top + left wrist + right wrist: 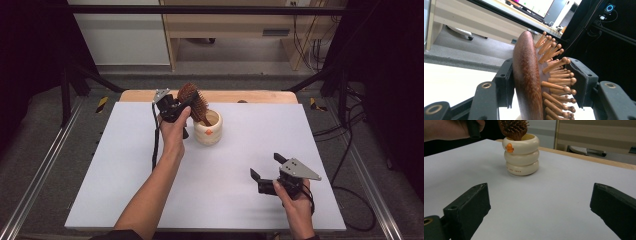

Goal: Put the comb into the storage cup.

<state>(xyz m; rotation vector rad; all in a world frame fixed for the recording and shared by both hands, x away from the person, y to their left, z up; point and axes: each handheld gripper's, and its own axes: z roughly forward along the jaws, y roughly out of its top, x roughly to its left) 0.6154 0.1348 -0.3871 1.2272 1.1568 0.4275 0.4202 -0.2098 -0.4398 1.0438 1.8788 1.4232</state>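
A wooden paddle hairbrush (pixel 194 102) stands with its handle down in a cream ringed cup (pixel 207 131) at the back middle of the white mat. My left gripper (pixel 186 104) straddles the brush head. In the left gripper view the brush (pixel 526 75) lies between the pads, its smooth back toward one and its bristle tips toward the other, with the pads standing just off it. My right gripper (pixel 265 165) rests low at the front right, open and holding nothing. The right gripper view looks between its jaws (pixel 539 205) to the cup (pixel 522 157) and brush (pixel 514 128).
The white mat (pixel 125 175) covers the wooden table (pixel 260 96). Black frame rails run along both sides, and cables trail on the floor at the right. A light wooden desk stands behind the table.
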